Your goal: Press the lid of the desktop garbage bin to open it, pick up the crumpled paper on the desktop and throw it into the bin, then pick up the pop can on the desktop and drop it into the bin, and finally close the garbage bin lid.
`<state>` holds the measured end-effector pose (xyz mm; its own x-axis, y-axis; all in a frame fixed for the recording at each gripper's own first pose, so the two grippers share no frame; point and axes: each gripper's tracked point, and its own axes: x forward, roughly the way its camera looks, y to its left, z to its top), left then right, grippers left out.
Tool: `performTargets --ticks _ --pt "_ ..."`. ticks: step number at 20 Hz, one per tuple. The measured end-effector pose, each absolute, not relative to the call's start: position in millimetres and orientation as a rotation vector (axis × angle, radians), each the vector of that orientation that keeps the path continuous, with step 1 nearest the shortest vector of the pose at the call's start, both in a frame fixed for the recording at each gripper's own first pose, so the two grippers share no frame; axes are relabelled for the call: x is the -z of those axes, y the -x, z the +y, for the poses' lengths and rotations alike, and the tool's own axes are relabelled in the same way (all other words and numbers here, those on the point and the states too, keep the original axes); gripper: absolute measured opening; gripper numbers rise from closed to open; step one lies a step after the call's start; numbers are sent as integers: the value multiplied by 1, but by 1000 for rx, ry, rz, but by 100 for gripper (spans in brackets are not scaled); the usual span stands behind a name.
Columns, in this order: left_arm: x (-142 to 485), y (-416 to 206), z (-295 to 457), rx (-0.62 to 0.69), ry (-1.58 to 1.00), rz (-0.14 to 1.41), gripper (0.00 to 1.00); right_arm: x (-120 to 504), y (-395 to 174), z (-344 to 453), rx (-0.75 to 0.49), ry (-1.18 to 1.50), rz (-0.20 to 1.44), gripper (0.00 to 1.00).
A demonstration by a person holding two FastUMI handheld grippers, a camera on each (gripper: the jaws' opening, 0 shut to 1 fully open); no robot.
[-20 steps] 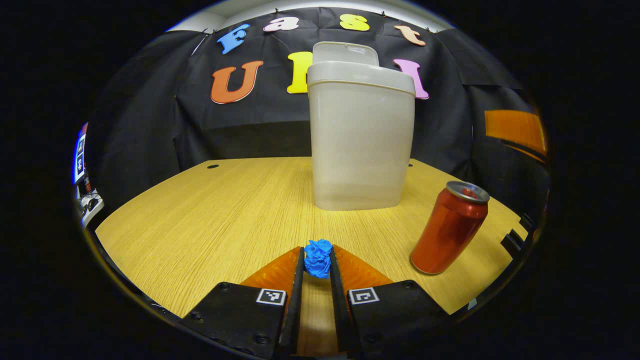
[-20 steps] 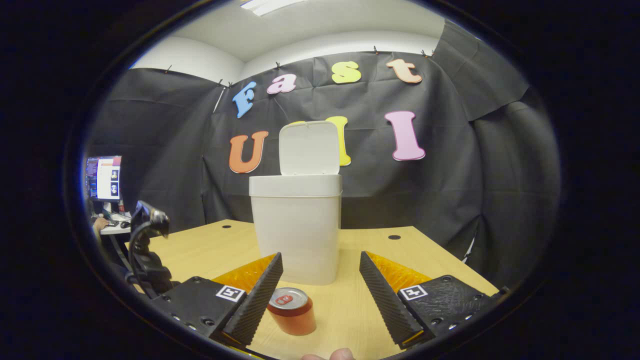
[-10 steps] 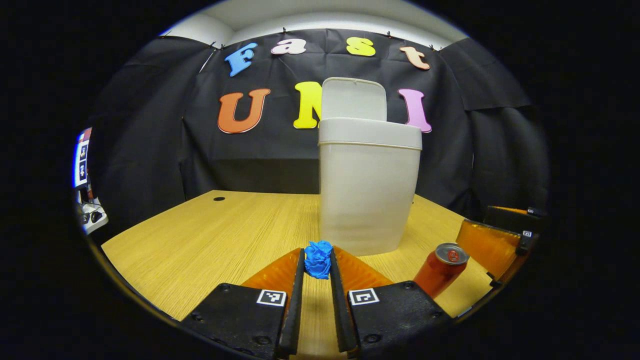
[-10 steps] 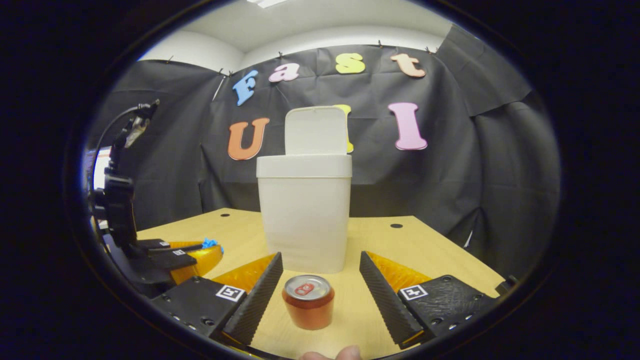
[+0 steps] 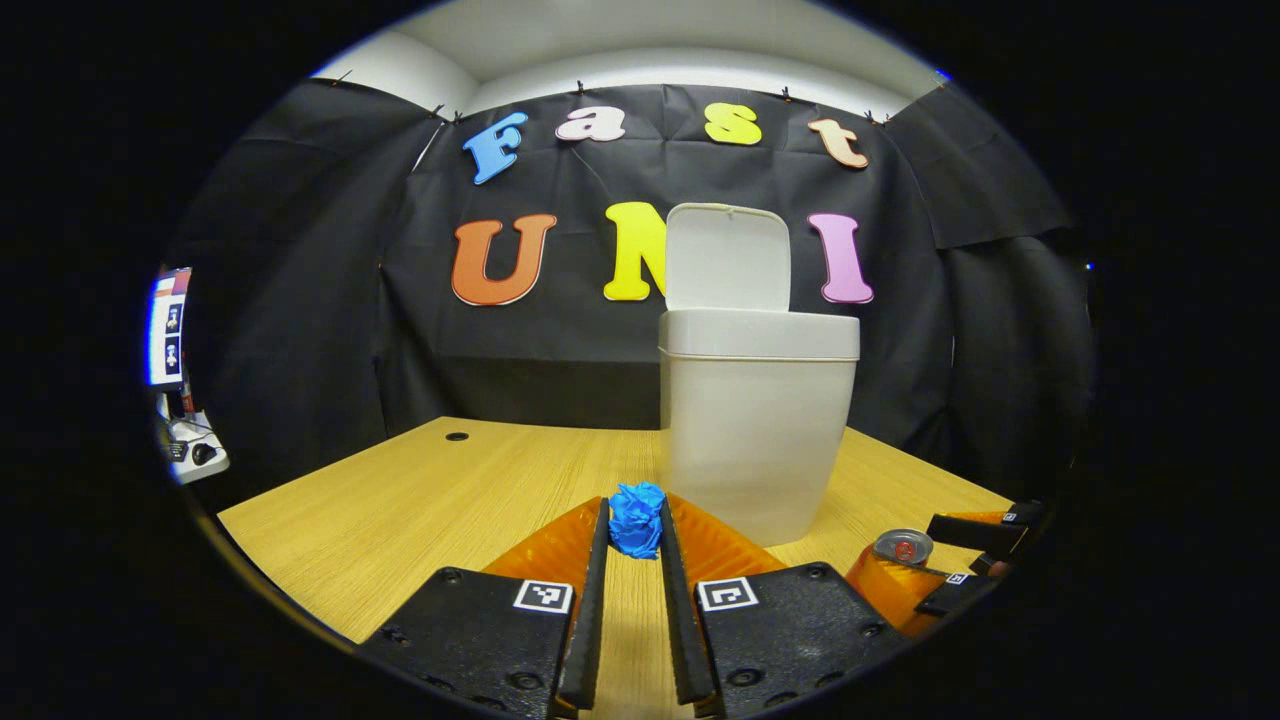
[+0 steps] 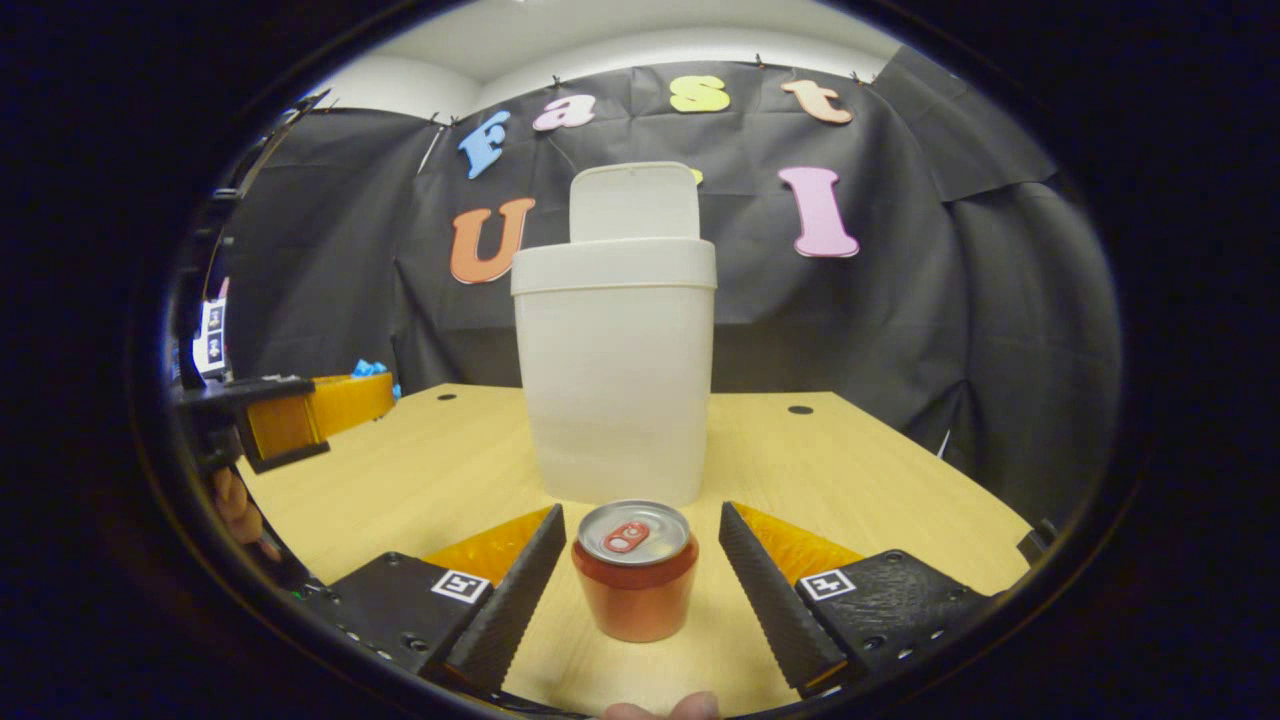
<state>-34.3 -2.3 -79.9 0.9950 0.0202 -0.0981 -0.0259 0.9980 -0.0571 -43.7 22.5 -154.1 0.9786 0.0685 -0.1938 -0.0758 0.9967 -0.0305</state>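
I can read no brand on the can point(image 6: 636, 570); its label is too small. I count one bin point(image 5: 757, 425), one paper ball point(image 5: 637, 518), one can. My left tool point(image 5: 634, 530) is nearly closed, both fingers pressing the blue paper ball, above the surface point(image 5: 420, 500). My right tool point(image 6: 634, 560) stands wide open, the can between its fingers, not touched. The bin is at 12 o'clock, its lid point(image 6: 633, 202) up. Compared with a second ago, the can now sits deeper between the right fingers.

wooden table point(image 5: 420, 500), black cloth wall point(image 5: 300, 330), perhaps white ceiling point(image 6: 600, 30)
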Motion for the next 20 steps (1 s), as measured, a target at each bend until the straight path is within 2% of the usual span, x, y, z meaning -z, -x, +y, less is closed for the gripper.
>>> performTargets --ticks 10,11,12,14,15,16,20 --pt "57 32 1 -20 45 49 31 215 32 22 -77 -37 371 96" --pt "56 31 1 -19 44 48 28 219 32 21 -74 -45 384 97" --pt "57 30 3 -18 42 49 31 224 33 19 -69 -47 396 96" --pt "58 28 3 -16 45 52 31 230 32 18 -62 -41 418 97" --pt "57 28 3 -17 44 50 28 232 32 17 -61 -37 426 96" --pt "53 27 3 -18 38 47 31 235 31 16 -59 -35 437 96" --pt "42 18 5 -26 33 28 31 236 31 14 -59 -30 440 95"
